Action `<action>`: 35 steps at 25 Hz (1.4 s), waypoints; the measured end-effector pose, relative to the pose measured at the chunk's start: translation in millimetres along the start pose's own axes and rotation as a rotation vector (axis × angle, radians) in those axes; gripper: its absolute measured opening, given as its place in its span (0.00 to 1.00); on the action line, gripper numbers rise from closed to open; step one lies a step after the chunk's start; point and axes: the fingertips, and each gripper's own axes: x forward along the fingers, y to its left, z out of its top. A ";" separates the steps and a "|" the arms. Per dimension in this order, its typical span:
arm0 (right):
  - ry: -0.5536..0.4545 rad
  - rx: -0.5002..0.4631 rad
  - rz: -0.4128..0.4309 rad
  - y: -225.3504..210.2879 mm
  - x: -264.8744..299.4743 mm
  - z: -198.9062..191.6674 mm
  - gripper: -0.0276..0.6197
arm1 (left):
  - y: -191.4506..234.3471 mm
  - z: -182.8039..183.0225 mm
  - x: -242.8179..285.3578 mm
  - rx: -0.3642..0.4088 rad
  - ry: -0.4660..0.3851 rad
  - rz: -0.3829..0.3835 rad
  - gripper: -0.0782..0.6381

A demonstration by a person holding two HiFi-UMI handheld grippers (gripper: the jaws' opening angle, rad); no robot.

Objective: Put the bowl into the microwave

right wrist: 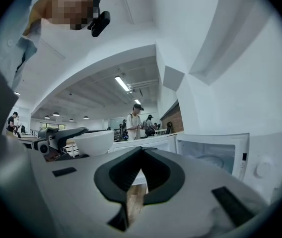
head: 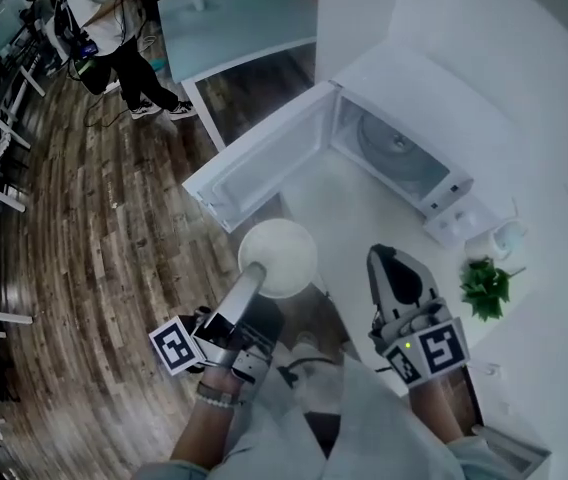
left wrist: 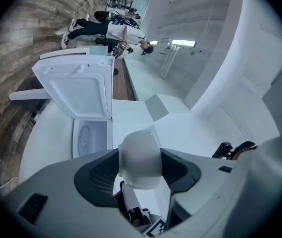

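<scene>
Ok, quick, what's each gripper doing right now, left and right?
Left gripper: closed on the white bowl.
Right gripper: closed, nothing between its jaws.

The bowl (head: 278, 256) partly hides the left tongs (head: 255, 271) at their tips; the microwave (head: 452, 118) panel print is illegible.

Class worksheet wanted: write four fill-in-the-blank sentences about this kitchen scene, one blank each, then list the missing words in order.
1. The left gripper is clamped on a white ____.
2. The door of the microwave stands ____.
3. The right gripper has its jaws ____, with nothing between them.
4. On the counter, beside the microwave, stands a small green ____.

Missing words: bowl; open; shut; plant.
</scene>
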 end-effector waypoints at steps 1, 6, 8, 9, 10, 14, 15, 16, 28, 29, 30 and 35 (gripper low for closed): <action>0.001 0.004 -0.004 -3.3 -2.7 -0.4 0.05 | 0.3 -3.1 4.7 -0.002 0.012 -0.001 0.45; -0.024 -0.024 -0.037 -14.3 -12.3 4.4 0.05 | 1.4 -14.5 27.3 -0.007 0.073 -0.007 0.45; -0.016 -0.058 -0.067 -19.2 -17.5 3.7 0.05 | 3.1 -18.6 34.5 -0.017 0.091 -0.007 0.45; -0.011 -0.059 -0.083 -22.4 -20.0 2.8 0.05 | 4.2 -20.5 38.1 -0.021 0.101 -0.007 0.45; -0.012 -0.051 -0.099 -26.0 -22.3 2.4 0.05 | 5.5 -22.2 41.8 -0.024 0.112 -0.007 0.45; 0.000 -0.023 -0.160 -42.2 -29.2 -2.3 0.05 | 13.1 -27.3 56.5 -0.032 0.160 -0.002 0.45; 0.000 -0.021 -0.174 -45.7 -30.3 -3.1 0.05 | 15.1 -28.4 59.7 -0.035 0.171 0.001 0.45; -0.001 -0.019 -0.188 -48.9 -31.1 -3.5 0.05 | 17.1 -29.4 62.9 -0.039 0.182 0.003 0.45; -0.048 -0.005 -0.313 -79.7 -27.7 6.9 0.05 | 40.0 -34.6 112.7 -0.087 0.319 0.011 0.45; -0.056 -0.006 -0.321 -81.5 -27.1 8.2 0.05 | 42.1 -35.5 116.5 -0.092 0.332 0.013 0.45; -0.059 -0.005 -0.328 -83.3 -26.1 8.6 0.05 | 44.2 -36.5 120.2 -0.096 0.344 0.014 0.45; -0.003 -0.093 -0.330 -85.5 -15.4 3.8 0.09 | 57.7 -40.6 138.0 -0.115 0.400 0.027 0.45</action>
